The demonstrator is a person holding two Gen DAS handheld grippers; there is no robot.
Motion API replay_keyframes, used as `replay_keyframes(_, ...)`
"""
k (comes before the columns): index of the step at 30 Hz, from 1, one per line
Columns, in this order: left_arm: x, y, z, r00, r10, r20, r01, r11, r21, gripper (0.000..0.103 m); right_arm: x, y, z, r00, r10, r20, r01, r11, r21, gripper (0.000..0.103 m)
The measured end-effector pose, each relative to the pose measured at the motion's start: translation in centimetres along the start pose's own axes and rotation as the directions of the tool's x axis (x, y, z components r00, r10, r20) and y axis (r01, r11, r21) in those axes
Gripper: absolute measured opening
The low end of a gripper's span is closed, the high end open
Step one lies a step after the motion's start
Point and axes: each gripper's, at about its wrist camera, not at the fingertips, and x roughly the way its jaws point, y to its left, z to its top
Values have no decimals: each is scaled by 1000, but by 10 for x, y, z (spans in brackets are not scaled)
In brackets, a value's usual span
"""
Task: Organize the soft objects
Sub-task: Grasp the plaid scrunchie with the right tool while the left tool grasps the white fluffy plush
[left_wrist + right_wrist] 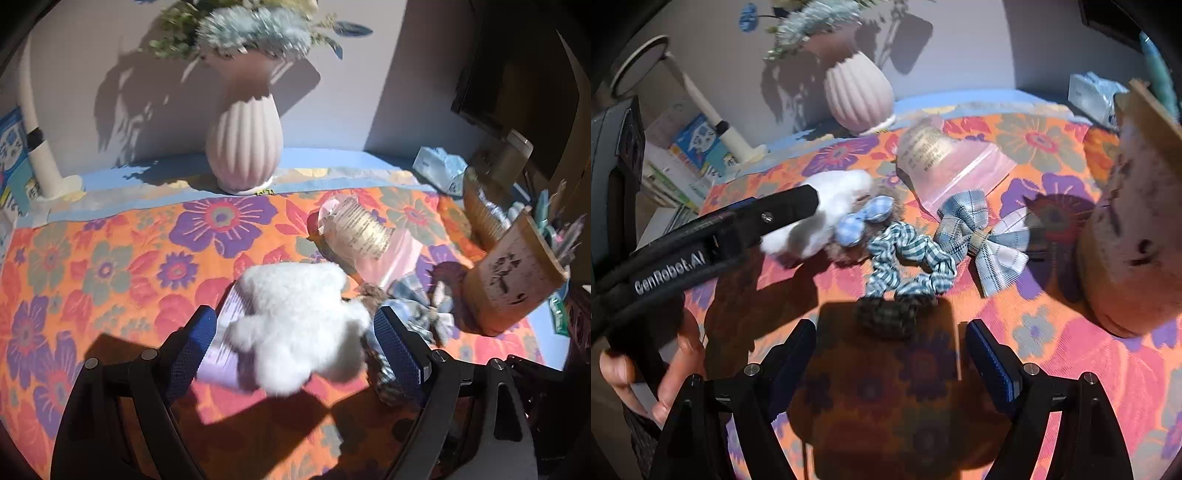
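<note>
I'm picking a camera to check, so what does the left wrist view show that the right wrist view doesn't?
Left wrist only: the lilac packet under the white plush, and the left gripper's open jaws flanking them. Right wrist only: the plaid bow, the whole gingham scrunchie and the open right gripper. Both: the plush, pink vase, pink bag, floral cloth.

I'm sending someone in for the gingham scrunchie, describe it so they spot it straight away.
Start at the ribbed pink vase at the back of the floral tablecloth and come toward the near edge. The scrunchie lies between a fluffy white plush and a plaid ribbon bow. It alone is a puffy ring of teal-and-white checked fabric.
</note>
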Motion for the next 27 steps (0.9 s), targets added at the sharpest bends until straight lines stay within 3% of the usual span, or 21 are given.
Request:
replay_keyframes(4, 13, 0, -1, 1000, -14, 0, 14, 1000, 1, 85, 13, 2, 9, 999, -39, 32, 39, 999, 0, 82)
replay_keyframes(11, 19, 12, -4, 993, -113, 45, 115, 992, -47, 62, 27, 10, 19, 988, -122, 96, 125, 992, -20, 80)
replay_keyframes(14, 16, 21, -7, 985, -155, 76, 161, 983, -85, 51, 30, 13, 20, 979, -170, 114, 176, 983, -44, 62)
replay_keyframes(19, 7, 29, -8, 977, -168, 132, 184, 975, -126, 49, 28, 9, 20, 968, -210, 140, 217, 976, -36, 29)
replay_keyframes(22, 1, 34, -7, 972, -174, 161, 198, 968, -151, 49, 24, 6, 18, 971, -181, 156, 186, 982, -21, 22)
replay_keyframes(27, -25, 41, -6, 955, -205, 217, 244, 954, -174, 49, 0, 11, 14, 967, -123, 223, 133, 991, -31, 21)
